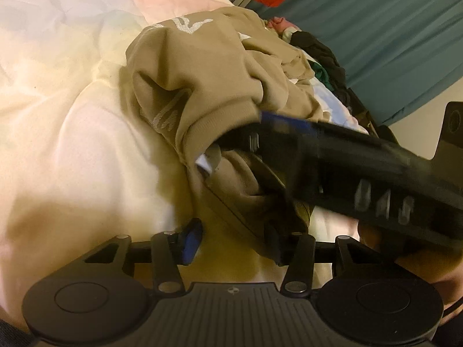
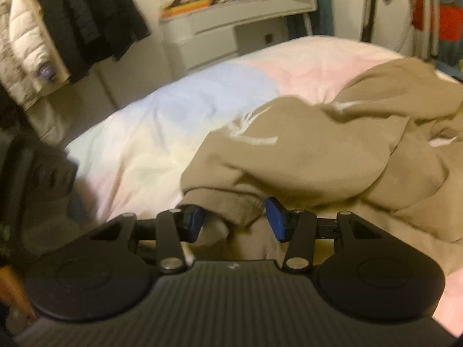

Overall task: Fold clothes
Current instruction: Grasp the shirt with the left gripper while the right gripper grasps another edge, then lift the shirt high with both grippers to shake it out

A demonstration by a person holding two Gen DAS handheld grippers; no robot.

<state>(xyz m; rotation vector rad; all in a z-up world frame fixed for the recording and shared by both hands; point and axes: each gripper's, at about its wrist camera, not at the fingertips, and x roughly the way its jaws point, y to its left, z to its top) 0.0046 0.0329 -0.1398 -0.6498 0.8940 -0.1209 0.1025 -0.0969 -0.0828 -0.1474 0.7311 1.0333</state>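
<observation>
A tan sweatshirt with pale lettering lies crumpled on the pastel duvet. My left gripper is open, its jaws either side of a fold of the tan fabric near the bed surface. The right gripper reaches across the left wrist view from the right and its blue-padded fingers sit at the ribbed hem. In the right wrist view the right gripper is open with the ribbed cuff of the sweatshirt between its jaws. The left gripper shows blurred at that view's left edge.
A pile of other clothes lies past the sweatshirt by a teal curtain. Beyond the bed stand a white dresser, hanging coats and a tripod.
</observation>
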